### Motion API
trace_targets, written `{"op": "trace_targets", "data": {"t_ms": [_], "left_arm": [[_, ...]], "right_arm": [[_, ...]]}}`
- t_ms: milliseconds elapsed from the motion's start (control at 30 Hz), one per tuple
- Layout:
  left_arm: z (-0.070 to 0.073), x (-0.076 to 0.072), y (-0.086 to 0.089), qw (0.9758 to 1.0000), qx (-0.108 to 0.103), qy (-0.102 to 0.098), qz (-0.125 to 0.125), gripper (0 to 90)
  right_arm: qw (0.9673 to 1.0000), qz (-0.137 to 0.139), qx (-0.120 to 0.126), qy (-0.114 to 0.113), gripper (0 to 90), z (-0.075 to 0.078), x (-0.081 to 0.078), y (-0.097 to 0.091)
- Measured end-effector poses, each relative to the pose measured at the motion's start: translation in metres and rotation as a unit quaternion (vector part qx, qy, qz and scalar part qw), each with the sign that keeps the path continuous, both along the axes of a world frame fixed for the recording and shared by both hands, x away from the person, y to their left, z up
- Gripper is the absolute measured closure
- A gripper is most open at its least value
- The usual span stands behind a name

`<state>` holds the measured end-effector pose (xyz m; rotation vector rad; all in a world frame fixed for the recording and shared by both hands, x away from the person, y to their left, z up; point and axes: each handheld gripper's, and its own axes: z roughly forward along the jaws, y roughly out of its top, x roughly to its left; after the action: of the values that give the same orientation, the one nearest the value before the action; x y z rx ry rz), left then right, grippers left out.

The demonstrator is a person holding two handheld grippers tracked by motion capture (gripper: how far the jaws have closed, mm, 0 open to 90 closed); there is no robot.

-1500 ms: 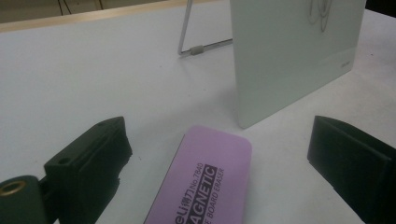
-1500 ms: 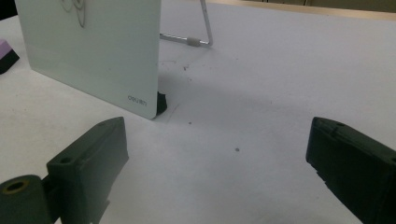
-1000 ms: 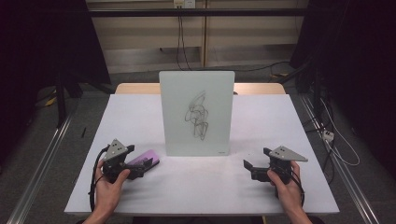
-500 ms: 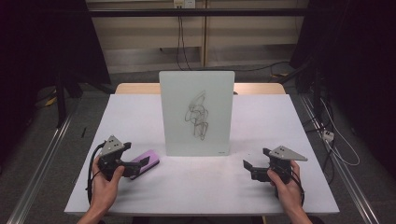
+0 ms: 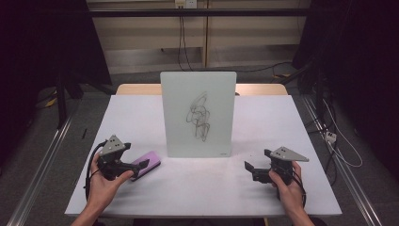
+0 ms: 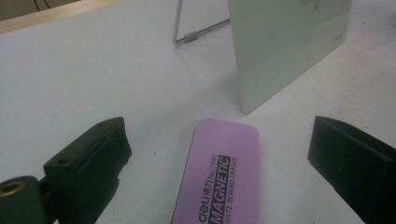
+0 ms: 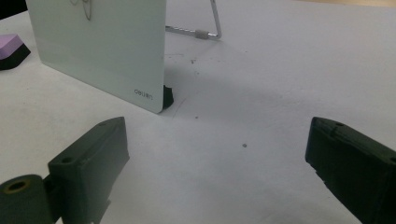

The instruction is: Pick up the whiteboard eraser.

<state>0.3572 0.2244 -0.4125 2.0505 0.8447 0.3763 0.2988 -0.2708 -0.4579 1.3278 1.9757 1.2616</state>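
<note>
A white drawing board (image 5: pixel 197 113) with a dark scribble stands upright at the table's middle. A purple magnetic eraser (image 5: pixel 147 164) lies flat on the table near the board's left bottom corner. My left gripper (image 5: pixel 141 167) points at it. In the left gripper view the eraser (image 6: pixel 222 172) lies between the wide-apart jaws, which do not touch it; they have just been opening. My right gripper (image 5: pixel 249 169) rests at the front right, open with nothing between its jaws (image 7: pixel 217 144), aimed at the board's lower corner (image 7: pixel 102 42).
The white table (image 5: pixel 282 122) has bare room on both sides of the board. A wire stand (image 6: pixel 187 37) props the board from behind, also seen as a metal leg (image 7: pixel 205 33). Dark floor and cables surround the table.
My left gripper has drawn back a little to the left from the eraser, and its jaws stand wider. The eraser stays on the table. The right hand has not moved.
</note>
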Motion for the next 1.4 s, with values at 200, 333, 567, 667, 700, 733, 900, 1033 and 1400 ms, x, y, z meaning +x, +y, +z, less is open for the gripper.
{"op": "trace_targets", "data": {"t_ms": [200, 333, 567, 667, 700, 733, 900, 1033, 1400], "left_arm": [[0.002, 0.003, 0.001, 0.9994, 0.028, 0.017, -0.014, 6.4], [0.006, 0.007, 0.000, 0.9984, 0.042, 0.025, -0.027, 6.5], [0.008, 0.012, -0.009, 0.9942, 0.084, 0.049, -0.047, 6.9], [0.010, 0.017, -0.012, 0.9932, 0.089, 0.055, -0.052, 7.5], [0.011, 0.019, -0.012, 0.9928, 0.089, 0.057, -0.056, 7.5], [0.012, 0.020, -0.012, 0.9926, 0.089, 0.058, -0.059, 7.5], [0.013, 0.026, -0.018, 0.9895, 0.100, 0.072, -0.076, 7.5], [0.012, 0.028, -0.023, 0.9856, 0.116, 0.083, -0.090, 7.1], [0.008, 0.034, -0.024, 0.9767, 0.144, 0.113, -0.112, 15.5]], "right_arm": [[1.0000, -0.002, -0.001, 0.001, 6.3, 0.000, 0.000, 0.001], [1.0000, 0.001, -0.005, 0.002, 6.4, 0.000, 0.000, 0.003], [1.0000, 0.007, -0.005, 0.003, 6.9, 0.000, 0.000, 0.004], [1.0000, 0.007, -0.005, 0.003, 6.9, 0.000, 0.000, 0.004], [1.0000, 0.007, -0.005, 0.003, 6.9, 0.000, 0.000, 0.004], [1.0000, 0.007, -0.005, 0.003, 6.9, 0.000, 0.000, 0.004], [1.0000, 0.005, -0.005, 0.003, 6.8, 0.000, 0.001, 0.003], [1.0000, 0.007, -0.006, 0.004, 6.8, 0.000, 0.002, 0.005], [0.9999, 0.011, -0.006, 0.006, 6.8, -0.001, 0.002, 0.005]]}}
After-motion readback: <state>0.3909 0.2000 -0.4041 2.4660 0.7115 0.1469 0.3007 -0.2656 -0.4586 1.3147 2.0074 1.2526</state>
